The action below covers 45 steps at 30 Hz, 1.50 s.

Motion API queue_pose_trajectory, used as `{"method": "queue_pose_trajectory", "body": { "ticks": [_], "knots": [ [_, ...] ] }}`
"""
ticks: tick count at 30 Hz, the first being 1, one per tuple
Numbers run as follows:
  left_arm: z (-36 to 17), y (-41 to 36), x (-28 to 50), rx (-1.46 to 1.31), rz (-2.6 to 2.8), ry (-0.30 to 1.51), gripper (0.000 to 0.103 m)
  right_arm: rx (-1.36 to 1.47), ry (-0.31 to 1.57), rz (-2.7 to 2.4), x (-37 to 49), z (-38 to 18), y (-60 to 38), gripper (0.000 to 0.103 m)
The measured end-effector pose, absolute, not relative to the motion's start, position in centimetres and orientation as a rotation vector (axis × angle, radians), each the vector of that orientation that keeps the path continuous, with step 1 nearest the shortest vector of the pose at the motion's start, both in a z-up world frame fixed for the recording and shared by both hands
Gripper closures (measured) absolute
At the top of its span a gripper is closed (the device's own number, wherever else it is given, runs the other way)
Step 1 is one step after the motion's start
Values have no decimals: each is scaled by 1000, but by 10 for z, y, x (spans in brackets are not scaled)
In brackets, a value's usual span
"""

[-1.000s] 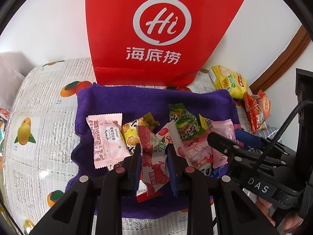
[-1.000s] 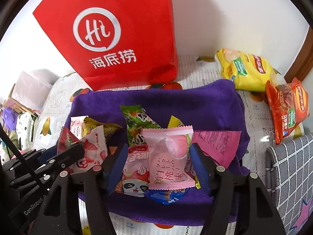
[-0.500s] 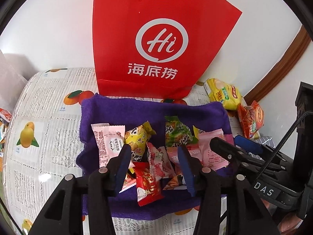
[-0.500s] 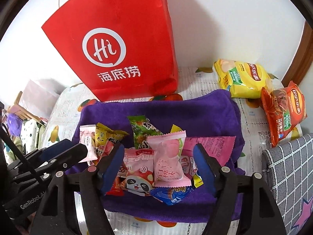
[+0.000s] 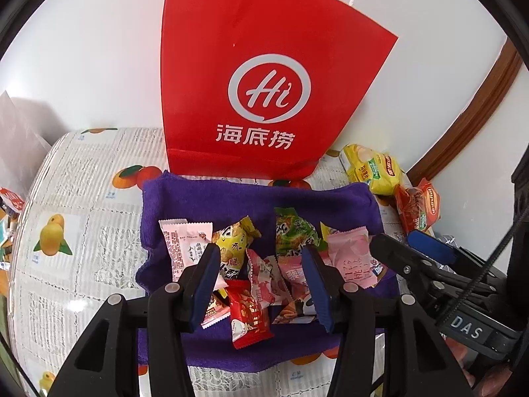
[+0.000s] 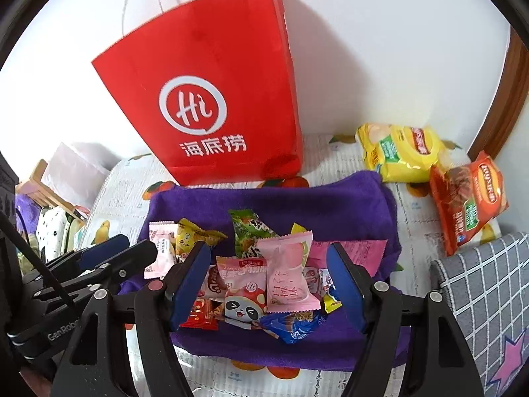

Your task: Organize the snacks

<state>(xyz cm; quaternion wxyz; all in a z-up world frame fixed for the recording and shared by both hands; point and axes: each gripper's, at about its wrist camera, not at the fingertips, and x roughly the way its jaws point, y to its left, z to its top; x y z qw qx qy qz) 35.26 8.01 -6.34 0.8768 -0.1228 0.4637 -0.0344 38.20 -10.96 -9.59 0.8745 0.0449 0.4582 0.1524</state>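
Sorting has barely begun: your left gripper (image 5: pixel 264 284) and right gripper (image 6: pixel 269 284) both hover with jaws spread, empty, over the snack packets (image 6: pixel 264 278) heaped on the purple towel (image 6: pixel 297 205), before the red bag (image 6: pixel 211 99).

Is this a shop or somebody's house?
Most likely somebody's house, at a table by a wall. The table wears a fruit-print cover, small snack packets lie heaped on a purple towel, and a red paper shopping bag stands behind. Both grippers hover open.
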Motion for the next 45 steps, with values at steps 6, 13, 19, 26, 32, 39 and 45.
{"method": "queue_pose_trajectory", "body": {
  "ticks": [6,13,19,26,32,39,45],
  "knots": [
    [-55,80,348,-261,-84,945,53,78,875,332,362,-72,-108,31],
    [-44,76,340,-255,-107,927,52,31,871,295,338,-66,-104,31],
    [-35,74,334,-247,-124,917,51,70,878,244,310,-75,-124,31],
    [-17,68,317,-224,-144,893,46,22,849,202,255,-59,-129,22],
    [-8,66,276,-210,-127,865,41,-6,794,160,201,-38,-138,8],
    [-1,64,197,-189,-127,850,26,35,738,133,140,-22,-148,5],
    [20,60,127,-175,-123,780,14,47,717,111,85,-17,-151,4]
  ]
}}
